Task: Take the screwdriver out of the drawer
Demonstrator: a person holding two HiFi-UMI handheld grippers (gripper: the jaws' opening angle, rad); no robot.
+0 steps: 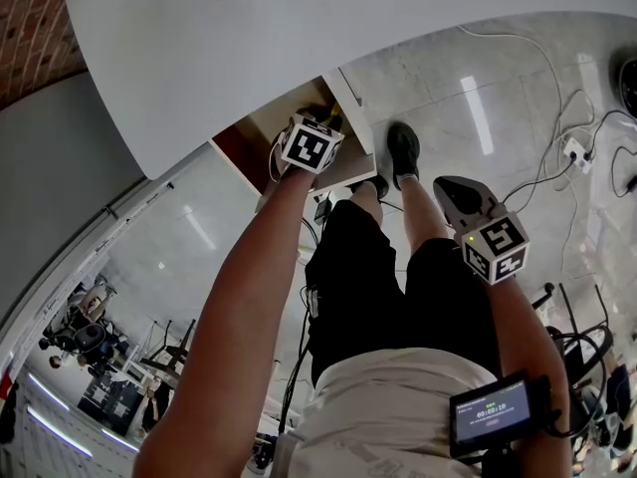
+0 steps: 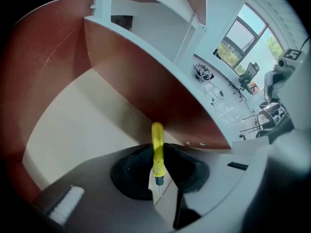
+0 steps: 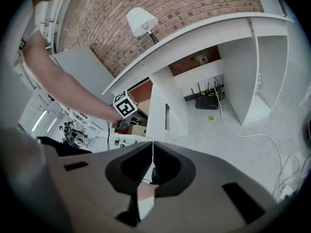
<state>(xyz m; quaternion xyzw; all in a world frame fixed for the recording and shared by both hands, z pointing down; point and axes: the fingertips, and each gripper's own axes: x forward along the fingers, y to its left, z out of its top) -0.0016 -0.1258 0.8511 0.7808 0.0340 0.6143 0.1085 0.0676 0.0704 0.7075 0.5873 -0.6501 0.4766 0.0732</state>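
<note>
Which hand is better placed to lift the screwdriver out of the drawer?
Left. The left tool sits inside the drawer, jaws closed on the yellow screwdriver. The right tool hangs outside the drawer, jaws together, empty.

All views downward, drawer (image 1: 239, 155) shared

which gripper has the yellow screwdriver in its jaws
The left gripper, inside the drawer, is shut on the screwdriver; the right gripper is shut and empty.
</note>
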